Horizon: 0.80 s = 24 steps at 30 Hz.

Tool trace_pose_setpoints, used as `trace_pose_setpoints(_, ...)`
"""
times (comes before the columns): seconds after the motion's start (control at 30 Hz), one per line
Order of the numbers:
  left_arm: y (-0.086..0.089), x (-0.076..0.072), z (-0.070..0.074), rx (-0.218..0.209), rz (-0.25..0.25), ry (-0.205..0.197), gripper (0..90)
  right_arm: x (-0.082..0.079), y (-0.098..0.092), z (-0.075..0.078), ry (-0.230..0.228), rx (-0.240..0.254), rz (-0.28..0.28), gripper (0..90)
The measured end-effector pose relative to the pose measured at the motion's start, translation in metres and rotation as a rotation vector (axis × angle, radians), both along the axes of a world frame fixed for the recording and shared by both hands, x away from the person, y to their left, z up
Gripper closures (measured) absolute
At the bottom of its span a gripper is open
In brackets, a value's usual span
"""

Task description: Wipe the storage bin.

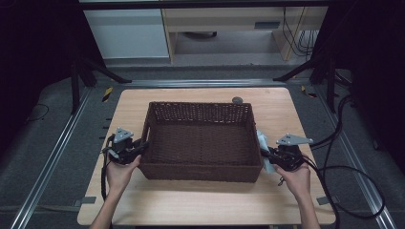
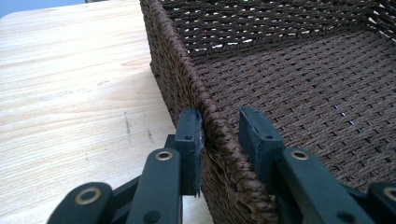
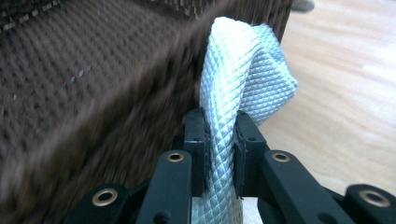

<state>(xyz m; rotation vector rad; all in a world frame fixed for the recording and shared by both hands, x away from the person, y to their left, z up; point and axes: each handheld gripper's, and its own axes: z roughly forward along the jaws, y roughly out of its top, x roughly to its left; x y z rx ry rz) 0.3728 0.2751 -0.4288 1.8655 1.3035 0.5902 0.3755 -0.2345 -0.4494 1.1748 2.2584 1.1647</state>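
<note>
Cloth [image 3: 233,93] in right tongs [image 3: 219,140], apparently pinched

Light wood table [image 1: 200,200] w/ brown wicker basket [image 1: 200,167] sitting mid-table.

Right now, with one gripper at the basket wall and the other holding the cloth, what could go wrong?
1. The left gripper straddles the basket wall, yet the inner jaw stands off it; a lift now could let the rim slip.
2. The right gripper pinches only a narrow fold of the pale cloth, which could pull free.
3. The cloth hangs outside the basket beside its wall on the table, so it may snag or miss the rim.
</note>
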Motion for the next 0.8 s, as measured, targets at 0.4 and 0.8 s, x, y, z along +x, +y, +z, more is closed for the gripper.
trace_pose_setpoints(0.4, 0.007, 0.003, -0.002, -0.013, -0.002, -0.029, 55.7, 0.01, 0.013, -0.027, 0.103, -0.058, 0.002, 78.9)
trace_pose_setpoints(0.8, 0.011, -0.002, 0.001, -0.026, -0.05, -0.033, 51.3, -0.006, -0.001, 0.013, -0.079, 0.033, -0.041, 78.8)
